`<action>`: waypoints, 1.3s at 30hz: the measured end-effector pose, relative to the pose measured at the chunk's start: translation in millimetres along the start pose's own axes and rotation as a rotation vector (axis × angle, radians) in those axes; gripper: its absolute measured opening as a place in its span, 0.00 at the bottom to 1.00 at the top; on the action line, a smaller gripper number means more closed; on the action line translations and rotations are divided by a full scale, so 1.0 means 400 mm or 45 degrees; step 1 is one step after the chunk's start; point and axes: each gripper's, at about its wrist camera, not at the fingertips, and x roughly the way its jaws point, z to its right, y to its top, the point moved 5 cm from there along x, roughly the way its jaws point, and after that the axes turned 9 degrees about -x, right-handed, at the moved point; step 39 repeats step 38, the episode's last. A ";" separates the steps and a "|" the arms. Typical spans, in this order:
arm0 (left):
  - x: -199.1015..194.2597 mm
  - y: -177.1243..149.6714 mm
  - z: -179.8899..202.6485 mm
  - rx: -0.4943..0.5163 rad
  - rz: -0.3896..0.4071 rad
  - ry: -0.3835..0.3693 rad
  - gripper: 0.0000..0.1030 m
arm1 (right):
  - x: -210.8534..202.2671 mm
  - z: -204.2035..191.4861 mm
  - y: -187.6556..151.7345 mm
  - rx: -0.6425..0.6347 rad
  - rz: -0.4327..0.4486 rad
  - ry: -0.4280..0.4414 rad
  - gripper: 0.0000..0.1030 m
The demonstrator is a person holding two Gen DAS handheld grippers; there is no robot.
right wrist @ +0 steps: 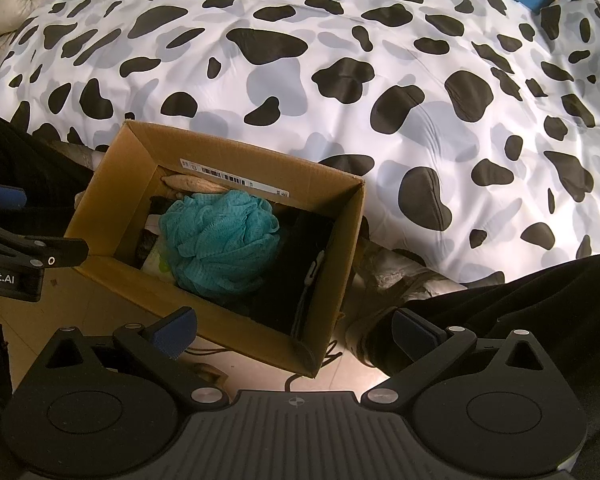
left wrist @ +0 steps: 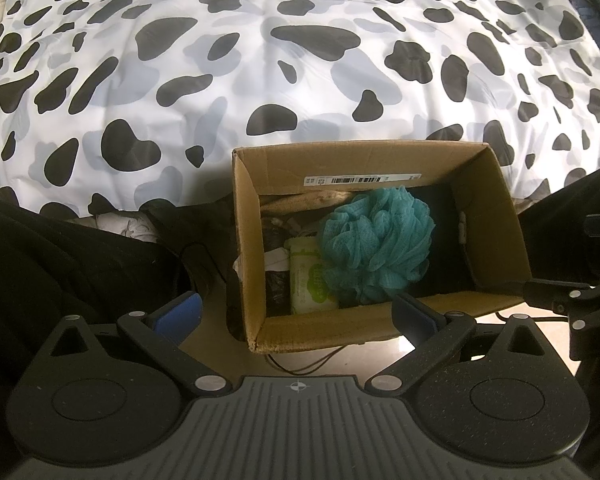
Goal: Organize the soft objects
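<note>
Here, the left gripper [left wrist: 296, 312] and right gripper [right wrist: 294, 330] were held wide open and empty above the cardboard box [left wrist: 380, 160], just ahead of them, where the teal bath pouf [left wrist: 376, 240] was nestled among other soft items.

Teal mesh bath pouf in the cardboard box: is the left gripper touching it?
Apart. In the left wrist view the left gripper is open, its fingers outside the cardboard box, short of the teal mesh bath pouf.

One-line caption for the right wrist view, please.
Open right tool above a brown cardboard box holding a teal mesh bath pouf, beside a cow-print bedspread.
</note>
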 end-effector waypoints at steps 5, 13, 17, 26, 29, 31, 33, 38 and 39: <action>-0.002 0.001 0.001 -0.001 0.001 -0.004 1.00 | 0.001 0.000 -0.002 -0.001 0.000 -0.001 1.00; -0.003 0.003 0.000 -0.007 0.004 -0.005 1.00 | 0.003 0.000 -0.004 -0.003 -0.002 -0.002 1.00; -0.002 0.003 0.000 -0.007 0.003 -0.004 1.00 | 0.003 0.000 -0.003 -0.002 -0.002 -0.003 1.00; -0.002 0.003 -0.001 -0.006 0.004 -0.004 1.00 | 0.003 -0.003 -0.001 -0.001 -0.003 -0.003 1.00; -0.002 0.002 -0.001 -0.006 0.004 -0.004 1.00 | 0.002 -0.003 0.000 -0.001 -0.004 -0.004 1.00; -0.001 0.002 -0.001 -0.005 0.004 -0.004 1.00 | 0.003 -0.003 0.000 -0.001 -0.004 -0.004 1.00; -0.001 0.002 -0.001 -0.005 0.005 -0.004 1.00 | 0.003 -0.003 -0.001 -0.001 -0.004 -0.004 1.00; -0.001 0.001 -0.005 -0.001 0.011 -0.009 1.00 | 0.003 -0.004 -0.001 -0.001 -0.004 -0.004 1.00; -0.001 0.001 -0.005 -0.001 0.011 -0.009 1.00 | 0.003 -0.004 -0.001 -0.001 -0.004 -0.004 1.00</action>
